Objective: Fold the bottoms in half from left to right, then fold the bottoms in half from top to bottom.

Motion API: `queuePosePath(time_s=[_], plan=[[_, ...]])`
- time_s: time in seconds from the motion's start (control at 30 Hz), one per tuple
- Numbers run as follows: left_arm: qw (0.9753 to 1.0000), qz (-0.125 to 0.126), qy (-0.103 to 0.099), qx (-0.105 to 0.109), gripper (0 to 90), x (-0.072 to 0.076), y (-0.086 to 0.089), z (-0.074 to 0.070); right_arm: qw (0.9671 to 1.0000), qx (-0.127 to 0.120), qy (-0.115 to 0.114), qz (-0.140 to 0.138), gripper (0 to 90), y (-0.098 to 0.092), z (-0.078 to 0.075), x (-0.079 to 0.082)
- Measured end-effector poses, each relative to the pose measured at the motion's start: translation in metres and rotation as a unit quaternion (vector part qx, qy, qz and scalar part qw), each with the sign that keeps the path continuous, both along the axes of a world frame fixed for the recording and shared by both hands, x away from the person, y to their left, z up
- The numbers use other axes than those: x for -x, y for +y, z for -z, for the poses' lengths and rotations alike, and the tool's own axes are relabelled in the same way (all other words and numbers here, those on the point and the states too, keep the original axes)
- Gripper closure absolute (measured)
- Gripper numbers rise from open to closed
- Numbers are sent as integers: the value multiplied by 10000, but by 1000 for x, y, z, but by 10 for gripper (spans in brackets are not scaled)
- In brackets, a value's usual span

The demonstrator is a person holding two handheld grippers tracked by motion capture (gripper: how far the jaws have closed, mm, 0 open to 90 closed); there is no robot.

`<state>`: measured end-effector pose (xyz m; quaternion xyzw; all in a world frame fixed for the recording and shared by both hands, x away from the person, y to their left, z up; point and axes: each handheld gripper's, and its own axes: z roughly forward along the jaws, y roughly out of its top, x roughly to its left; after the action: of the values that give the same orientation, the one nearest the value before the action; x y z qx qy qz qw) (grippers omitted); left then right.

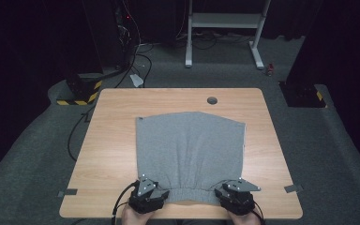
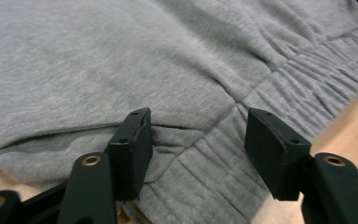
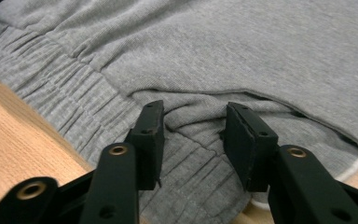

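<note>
A grey sweat garment with a ribbed elastic waistband lies flat on the wooden table, covering the middle of the tabletop and reaching down to its 6 o'clock edge, where the waistband runs along the side nearest the person. The left gripper sits at the waistband's 7 o'clock corner and the right gripper at its 5 o'clock corner, each held by a hand that comes in from the bottom of the high view. In the left gripper view the left gripper has its jaws spread apart, one on either side of a bunched bit of waistband where the ribbing meets the smooth fabric; the cloth lies between them without being pinched. In the right gripper view the right gripper is likewise open, with a raised fold of the garment lying in the gap, the jaws close to it but not pressed together. A strip of bare table shows at 9 o'clock in that view, just beside the ribbing. At 12 o'clock on the table a round cable hole sits well apart from the cloth's far edge
</note>
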<state>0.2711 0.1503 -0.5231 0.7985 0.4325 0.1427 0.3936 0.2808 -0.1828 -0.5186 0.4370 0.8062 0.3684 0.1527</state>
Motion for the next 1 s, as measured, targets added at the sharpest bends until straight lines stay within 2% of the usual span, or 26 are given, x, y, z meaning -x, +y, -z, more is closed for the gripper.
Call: queuePosePath(time_s=[0.07, 0.13, 0.17, 0.2, 0.33, 0.43, 0.5, 0.53, 0.57, 0.67, 0.73, 0.87, 0.93, 1.0], plan=[[9999, 82, 50, 56, 395, -1, 3, -6, 10000, 13, -18, 1, 544, 1, -2, 0], [9999, 45, -9, 166, 389, -3, 7, -13, 9999, -14, -78, -71, 527, 4, -6, 0], [9996, -5, 21, 275, 376, -6, 10, -17, 9997, -114, -114, -156, 514, 9, -11, -1], [9996, -5, 21, 275, 368, -6, 10, -17, 9997, -114, -114, -156, 514, 9, -11, -1], [9993, -104, 100, 340, 355, -24, 19, -22, 9990, -149, -164, -398, 489, 27, -17, -7], [9992, -159, 160, 316, 392, -42, 29, -24, 9975, -219, -147, -649, 473, 45, -20, -13], [9987, -296, 261, 329, 392, -56, 36, -26, 9964, -232, -142, -802, 468, 56, -21, -16], [9978, -489, 358, 282, 390, -69, 43, -29, 9948, -272, -122, -977, 463, 68, -20, -19], [9978, -489, 358, 282, 388, -69, 43, -29, 9948, -272, -122, -977, 463, 68, -20, -19], [9963, -751, 365, 208, 386, -87, 51, -34, 9904, -271, -42, -1355, 456, 96, -19, -23], [9946, -916, 429, 215, 385, -99, 58, -36, 9892, -261, -39, -1445, 455, 102, -19, -24], [9913, -1231, 465, -49, 381, -122, 68, -37, 9835, -174, -49, -1802, 452, 130, -19, -22], [9900, -1312, 445, -261, 368, -129, 70, -37, 9812, -125, -138, -1920, 460, 143, -16, -20], [9898, -1315, 472, -290, 354, -136, 73, -36, 9786, -37, -128, -2055, 458, 157, -11, -19]])
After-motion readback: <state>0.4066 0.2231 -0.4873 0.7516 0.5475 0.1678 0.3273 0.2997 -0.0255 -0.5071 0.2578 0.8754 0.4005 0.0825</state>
